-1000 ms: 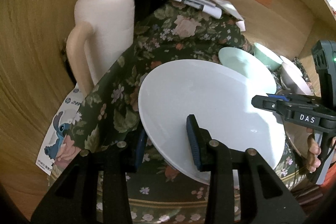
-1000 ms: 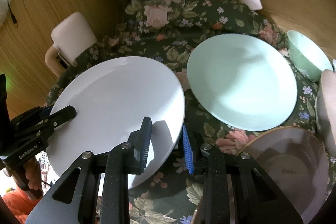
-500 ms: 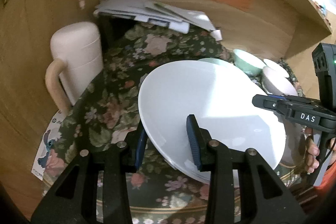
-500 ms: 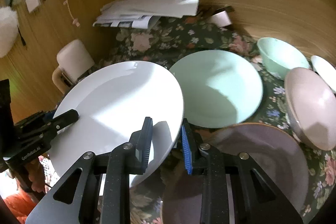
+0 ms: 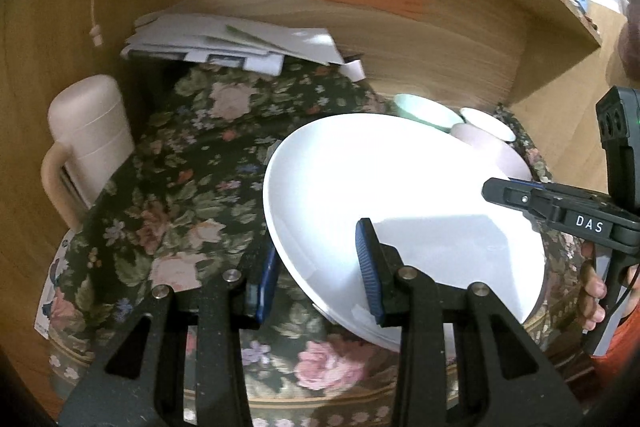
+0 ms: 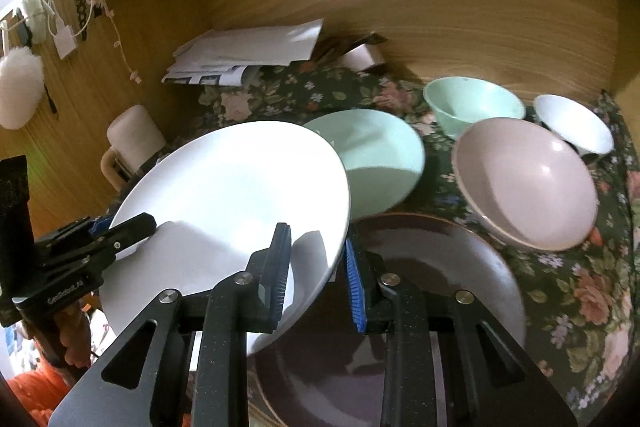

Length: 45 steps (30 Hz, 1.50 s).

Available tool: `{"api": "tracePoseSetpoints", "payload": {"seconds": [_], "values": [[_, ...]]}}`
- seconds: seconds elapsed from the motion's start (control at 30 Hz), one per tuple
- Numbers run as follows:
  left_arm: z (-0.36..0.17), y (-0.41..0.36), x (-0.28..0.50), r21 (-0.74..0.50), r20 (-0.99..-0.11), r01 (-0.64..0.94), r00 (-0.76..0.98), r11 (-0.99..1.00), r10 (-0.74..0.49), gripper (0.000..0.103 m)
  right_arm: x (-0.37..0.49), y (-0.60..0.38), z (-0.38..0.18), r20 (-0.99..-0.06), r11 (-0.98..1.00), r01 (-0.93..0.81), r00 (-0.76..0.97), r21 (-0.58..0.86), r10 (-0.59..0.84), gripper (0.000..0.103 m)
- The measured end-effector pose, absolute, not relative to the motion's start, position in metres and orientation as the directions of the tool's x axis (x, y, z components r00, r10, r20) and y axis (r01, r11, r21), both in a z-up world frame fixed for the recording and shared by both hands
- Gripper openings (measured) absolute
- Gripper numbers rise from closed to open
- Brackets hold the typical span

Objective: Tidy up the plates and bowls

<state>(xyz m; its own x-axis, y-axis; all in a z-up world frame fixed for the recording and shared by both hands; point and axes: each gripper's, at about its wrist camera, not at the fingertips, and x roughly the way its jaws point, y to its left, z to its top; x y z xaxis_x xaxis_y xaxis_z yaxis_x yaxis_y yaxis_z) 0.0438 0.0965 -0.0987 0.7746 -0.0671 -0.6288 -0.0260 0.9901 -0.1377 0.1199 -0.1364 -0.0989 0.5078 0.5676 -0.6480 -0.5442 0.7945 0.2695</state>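
Left wrist view: our left claw (image 5: 316, 263) grips the near rim of the white plate (image 5: 400, 195), held tilted above the floral-clothed bench (image 5: 168, 187). Right wrist view: our right claw (image 6: 316, 267) clamps that plate's opposite rim, over the brown plate (image 6: 432, 275); beyond it the green plate (image 6: 384, 155) and three bowls lie unstacked, so we judge most sorting remains.

Hidden and cut-off parts

The white plate (image 6: 236, 187) hides the near-left part of the green plate (image 6: 384, 155); the brown plate (image 6: 440, 267) is cut off at the near edge.

Left gripper (image 5: 318, 267), right gripper (image 6: 316, 267): fingers clamped on rim
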Motion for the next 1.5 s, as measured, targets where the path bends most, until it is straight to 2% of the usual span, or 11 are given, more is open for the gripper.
{"api": "tracePoseSetpoints", "payload": {"seconds": [0.37, 0.77, 1.5], "values": [[-0.102, 0.056, 0.048, -0.148, -0.636, 0.044, 0.761, 0.988, -0.129, 0.037, 0.109, -0.185, -0.102, -0.642, 0.825, -0.492, 0.544, 0.277, 0.54, 0.024], [-0.119, 0.018, 0.054, -0.159, -0.682, 0.102, 0.708, 0.982, -0.184, 0.037, 0.103, -0.22, -0.121, -0.663, 0.851, -0.422, 0.545, 0.312, 0.514, 0.024], [-0.147, -0.003, 0.075, -0.156, -0.76, 0.101, 0.622, 0.982, -0.185, 0.038, 0.117, -0.241, -0.152, -0.702, 0.858, -0.372, 0.5, 0.355, 0.507, 0.024]]}}
